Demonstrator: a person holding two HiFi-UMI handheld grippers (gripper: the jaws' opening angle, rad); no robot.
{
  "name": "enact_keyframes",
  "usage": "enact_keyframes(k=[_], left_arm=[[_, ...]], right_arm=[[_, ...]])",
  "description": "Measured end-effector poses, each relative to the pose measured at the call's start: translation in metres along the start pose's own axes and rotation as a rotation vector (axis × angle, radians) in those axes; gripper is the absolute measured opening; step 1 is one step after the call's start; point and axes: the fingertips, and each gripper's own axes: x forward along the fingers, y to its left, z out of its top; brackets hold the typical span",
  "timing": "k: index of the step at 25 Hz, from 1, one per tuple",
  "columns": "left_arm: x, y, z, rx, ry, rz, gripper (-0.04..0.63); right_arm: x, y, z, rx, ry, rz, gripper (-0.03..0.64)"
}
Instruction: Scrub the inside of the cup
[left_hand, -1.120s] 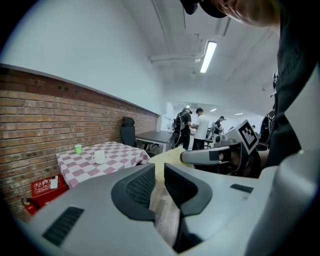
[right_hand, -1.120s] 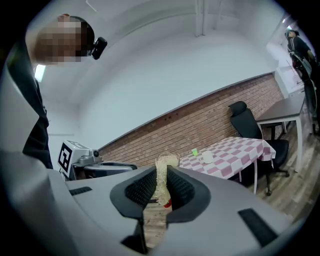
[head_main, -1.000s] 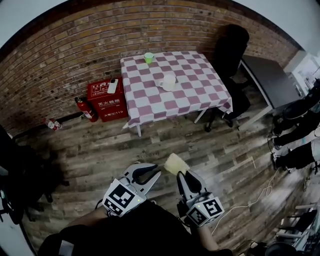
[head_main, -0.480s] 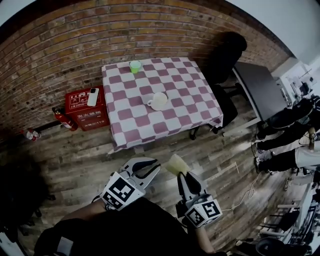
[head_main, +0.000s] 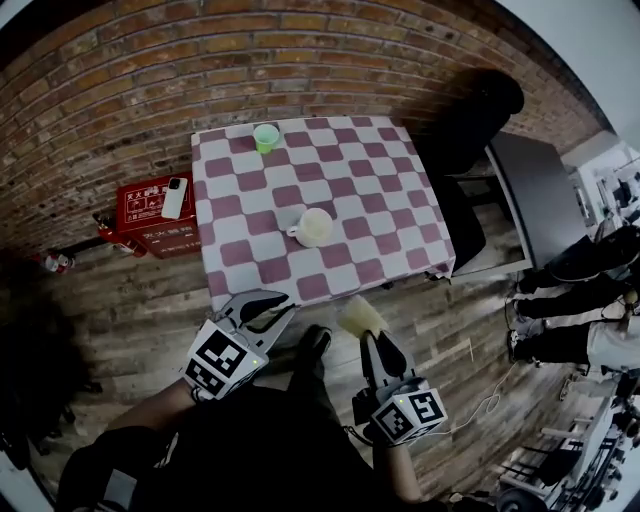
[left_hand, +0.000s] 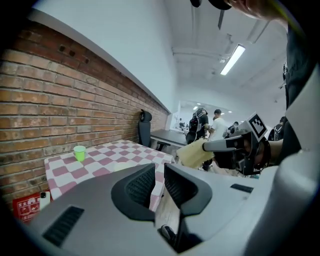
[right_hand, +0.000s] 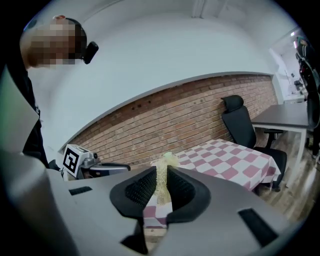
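left claw (head_main: 272, 308): jaws slightly apart, empty | right claw (head_main: 374, 342): clamped on sponge (head_main: 360, 317) | both pointing forward

White cup (head_main: 315, 227): a mug w/ side handle pointing frame-left, upright, mouth up, inside looks pale & empty. It stands near the middle of the pink-and-white checked table (head_main: 370, 190), just above centre of the head view, nothing touching it.

Sponge (head_main: 362, 317): pale yellow block, lower centre of the head view, below the table's near edge & well apart from the cup. It is pinched at its lower end in the right gripper (head_main: 370, 340). In the right gripper view it sits at centre frame, squeezed thin between the jaws, its top poking out above them.
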Motion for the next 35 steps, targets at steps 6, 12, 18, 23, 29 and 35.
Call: enact_keyframes(k=[6, 12, 18, 23, 29, 35], left_arm=[[0.07, 0.039, 0.02, -0.044, 0.015, 0.221, 0.066], [0.122, 0.059, 0.032, -0.065, 0.057, 0.351, 0.066], [0.147, 0.108, -0.005, -0.101, 0.15, 0.406, 0.066], [0.16, 0.158, -0.05, -0.02, 0.281, 0.344, 0.076], [0.182, 0.184, -0.092, 0.101, 0.388, 0.243, 0.12], [0.191, 0.192, -0.108, 0.087, 0.407, 0.249, 0.12]], right_arm=[[0.068, -0.073, 0.034, -0.007, 0.078, 0.194, 0.073], [0.122, -0.118, 0.062, -0.099, 0.193, 0.332, 0.072], [0.186, -0.124, 0.055, -0.164, 0.273, 0.369, 0.072], [0.243, -0.11, 0.029, -0.233, 0.384, 0.363, 0.072], [0.28, -0.09, -0.018, -0.501, 0.591, 0.376, 0.072], [0.31, -0.079, -0.062, -0.663, 0.758, 0.398, 0.072]])
